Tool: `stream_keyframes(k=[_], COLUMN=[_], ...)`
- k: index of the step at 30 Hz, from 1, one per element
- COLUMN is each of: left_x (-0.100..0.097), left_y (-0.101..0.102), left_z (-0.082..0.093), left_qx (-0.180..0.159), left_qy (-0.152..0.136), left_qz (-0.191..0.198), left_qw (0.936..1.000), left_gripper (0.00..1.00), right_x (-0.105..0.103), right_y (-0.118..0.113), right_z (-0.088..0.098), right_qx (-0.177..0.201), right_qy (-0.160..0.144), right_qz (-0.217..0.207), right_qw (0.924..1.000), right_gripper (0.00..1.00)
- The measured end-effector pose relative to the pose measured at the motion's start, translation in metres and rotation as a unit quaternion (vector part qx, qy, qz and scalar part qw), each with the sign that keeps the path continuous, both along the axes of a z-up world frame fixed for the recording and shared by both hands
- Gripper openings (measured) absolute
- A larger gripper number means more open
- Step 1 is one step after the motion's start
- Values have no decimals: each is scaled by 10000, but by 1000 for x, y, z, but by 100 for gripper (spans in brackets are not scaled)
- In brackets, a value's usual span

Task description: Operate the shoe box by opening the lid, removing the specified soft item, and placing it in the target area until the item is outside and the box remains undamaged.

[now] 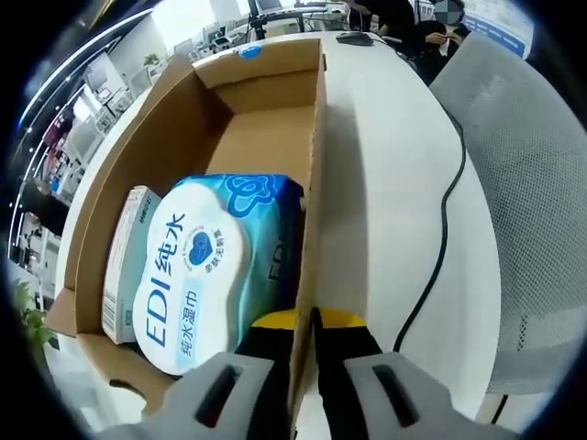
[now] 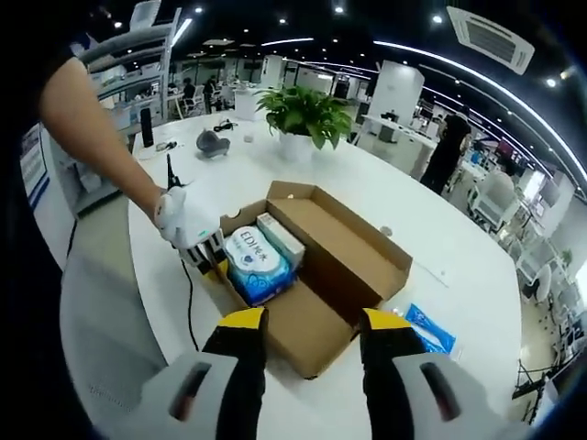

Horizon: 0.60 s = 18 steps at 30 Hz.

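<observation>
Wet-wipes pack [image 1: 206, 266], marked "EDI 纯水", lies inside the open cardboard box [image 1: 275, 128] beside a small carton [image 1: 128, 261], directly ahead-left of the left gripper [image 1: 304, 335], whose jaws clamp the box wall. Right gripper [image 2: 312, 344] hovers above with jaws spread, holding nothing.

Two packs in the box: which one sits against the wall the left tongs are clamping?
The blue EDI wet-wipes pack, lying beside the wall held by the left tongs. The slimmer white box sits on its far side.

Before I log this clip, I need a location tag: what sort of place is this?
Probably an open-plan office: long white desks, a potted plant, a mesh chair.
</observation>
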State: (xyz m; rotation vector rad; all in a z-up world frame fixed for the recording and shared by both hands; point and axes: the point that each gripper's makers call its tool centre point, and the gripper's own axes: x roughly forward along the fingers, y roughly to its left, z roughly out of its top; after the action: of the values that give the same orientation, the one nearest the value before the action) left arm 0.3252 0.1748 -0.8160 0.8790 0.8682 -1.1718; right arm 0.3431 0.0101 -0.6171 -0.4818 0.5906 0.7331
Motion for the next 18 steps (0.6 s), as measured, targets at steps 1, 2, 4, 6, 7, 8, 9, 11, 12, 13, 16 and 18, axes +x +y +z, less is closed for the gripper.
stream_keyframes(k=[1,2,4,6,7,8,9,11,12,13,16,18], left_x=[0,0,0,0,0,0,0,0,-1,-1,-1,-1], left_y=[0,0,0,0,0,0,0,-1,0,0,0,0], left_z=[0,0,0,0,0,0,0,0,0,0,0,0], left_qx=[1,1,-2,-3,-3,-2,-3,-6,-7,-7,-6,-6], left_qy=[-3,-7,-12,-11,-11,-7,-3,-12,-16,-15,-16,-18], left_qz=[-3,-4,-3,1,-4,-6,-7,-13,-17,-15,-18,-17], left_qw=[10000,10000,10000,10000,10000,10000,10000,10000,10000,10000,10000,10000], left_gripper=[4,4,4,4,4,4,4,4,4,4,4,4], right_x=[1,2,4,7,8,10,11,15,17,20,26,29], right_y=[2,3,6,8,9,12,13,16,17,19,23,27], right_z=[-2,-3,-5,-6,-6,-6,-5,-5,-4,-4,-3,-2], right_qx=[9,3,-88,-89,-84,-99,-124,-183,-217,-224,-151,-126], right_qy=[35,41,53,62,56,46,19,-48,-89,-129,-97,-108], right_qz=[16,38,115,125,139,176,202,263,278,288,278,302], right_qw=[10000,10000,9999,9999,9999,9998,9997,9995,9993,9993,9995,9994], right_gripper=[38,37,36,36,36,36,36,32,31,31,33,32])
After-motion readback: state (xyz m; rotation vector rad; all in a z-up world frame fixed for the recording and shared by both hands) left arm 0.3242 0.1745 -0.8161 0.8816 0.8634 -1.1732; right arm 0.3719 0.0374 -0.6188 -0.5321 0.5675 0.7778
